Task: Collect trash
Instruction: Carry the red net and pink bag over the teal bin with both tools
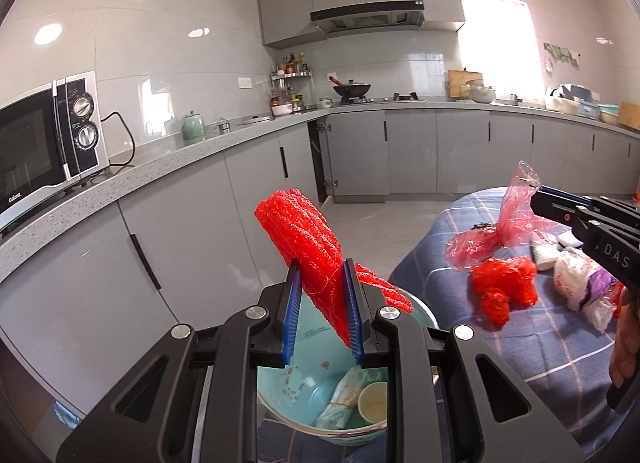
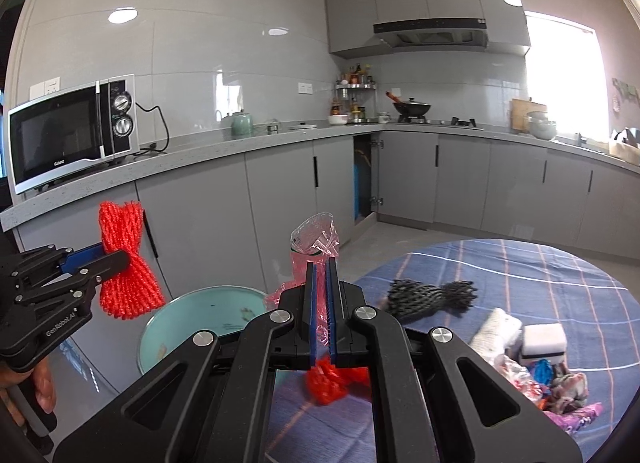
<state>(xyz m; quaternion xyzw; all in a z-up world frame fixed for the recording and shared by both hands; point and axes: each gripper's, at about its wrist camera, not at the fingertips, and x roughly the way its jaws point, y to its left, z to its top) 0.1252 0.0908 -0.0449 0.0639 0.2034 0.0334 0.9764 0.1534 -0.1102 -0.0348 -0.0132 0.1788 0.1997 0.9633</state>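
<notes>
Both tongs clamped — netting (image 1: 308, 239), wrapper (image 2: 316, 247).

Red foam net (image 1: 308, 239) held upright over teal bowl (image 1: 304, 395); crumpled pink plastic bag (image 2: 310, 247) held aloft; more wrappers (image 2: 536, 367) on table.

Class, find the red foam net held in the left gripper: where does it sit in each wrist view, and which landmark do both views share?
Left wrist: red foam net at centre, pinched in the left gripper, above the teal bowl.
Right wrist: at far left, in front of the cabinets.
Shared landmark: the microwave.
</notes>
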